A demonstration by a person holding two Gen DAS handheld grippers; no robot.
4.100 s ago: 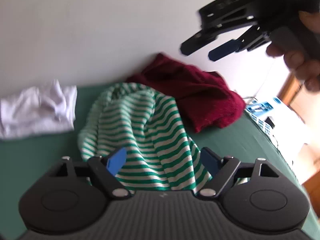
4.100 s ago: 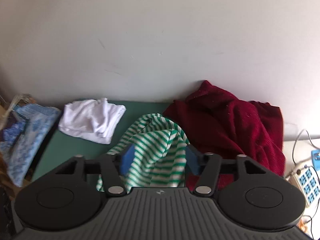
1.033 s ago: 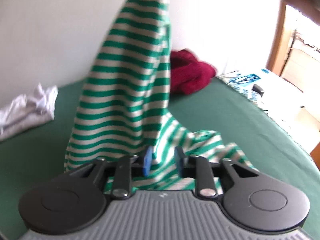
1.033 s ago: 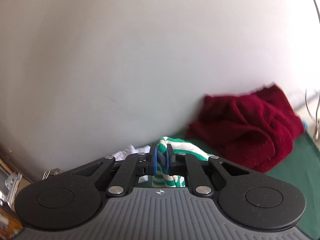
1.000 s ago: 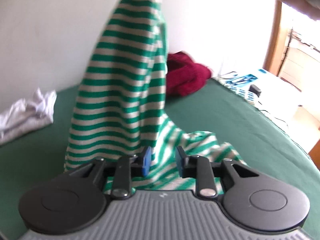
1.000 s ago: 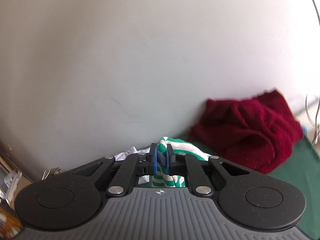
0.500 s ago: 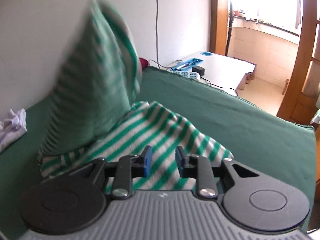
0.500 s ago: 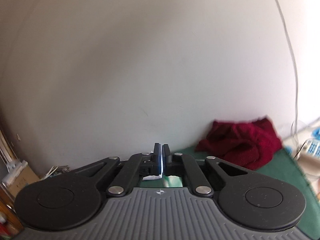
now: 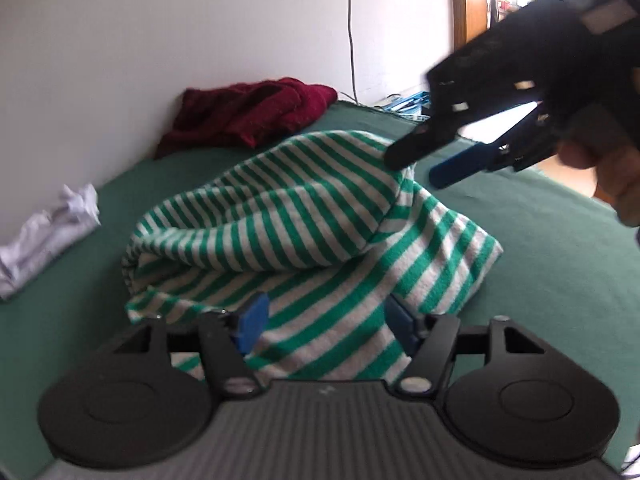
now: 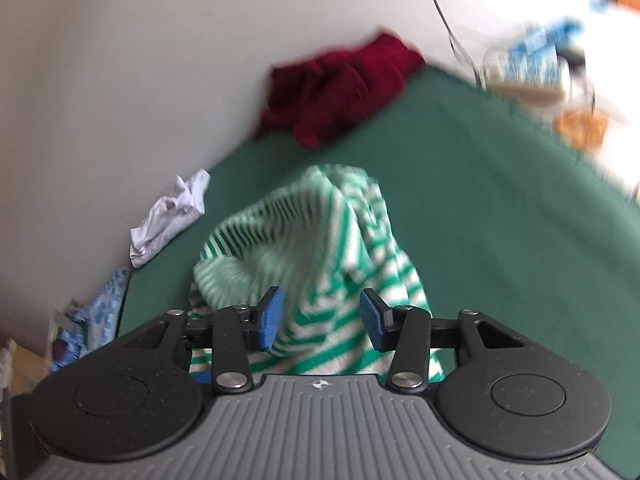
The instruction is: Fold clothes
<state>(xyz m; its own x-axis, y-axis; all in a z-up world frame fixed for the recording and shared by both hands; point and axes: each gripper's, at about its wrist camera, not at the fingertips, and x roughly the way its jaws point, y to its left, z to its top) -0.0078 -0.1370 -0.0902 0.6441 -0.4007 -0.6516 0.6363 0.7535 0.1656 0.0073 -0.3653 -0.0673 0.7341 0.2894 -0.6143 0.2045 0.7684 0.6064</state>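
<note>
Left gripper (image 9: 324, 322): jaws wide, nothing held, blue pads either side of the near edge of the striped shirt (image 9: 304, 232), which runs under and between them. Cannot tell if the pads touch the cloth.

Right gripper (image 10: 320, 320): jaws wide too, empty, blue pads spread over the shirt's near end. In the left wrist view the same gripper (image 9: 436, 160) hangs at upper right, fingers apart, one black tip just at the shirt's far right peak, blue pad beside it, off the cloth. A hand (image 9: 600, 172) grips it at the right edge, blurred.

Shirt: green and white stripes, lying in a loose heap on the green bed (image 9: 540, 232), mid-scene, near both grippers. Upper layer humps over a flatter lower layer; a flap spreads out right. Not folded, crumpled. In the right wrist view the shirt (image 10: 316, 240) is motion-blurred, bunched to a peak at its far end.

Red garment (image 9: 244, 114) piled at the far side against the white wall (image 9: 160, 32), well apart from the shirt. White cloth (image 9: 48, 228) crumpled at far left by the wall, apart from the shirt. A thin cable (image 9: 351, 32) runs down the wall right of the red garment.

Right wrist view: blue patterned fabric (image 10: 100, 312) off the bed's left edge; blurred blue and white items (image 10: 536, 56) far right past the bed, unclear what.
</note>
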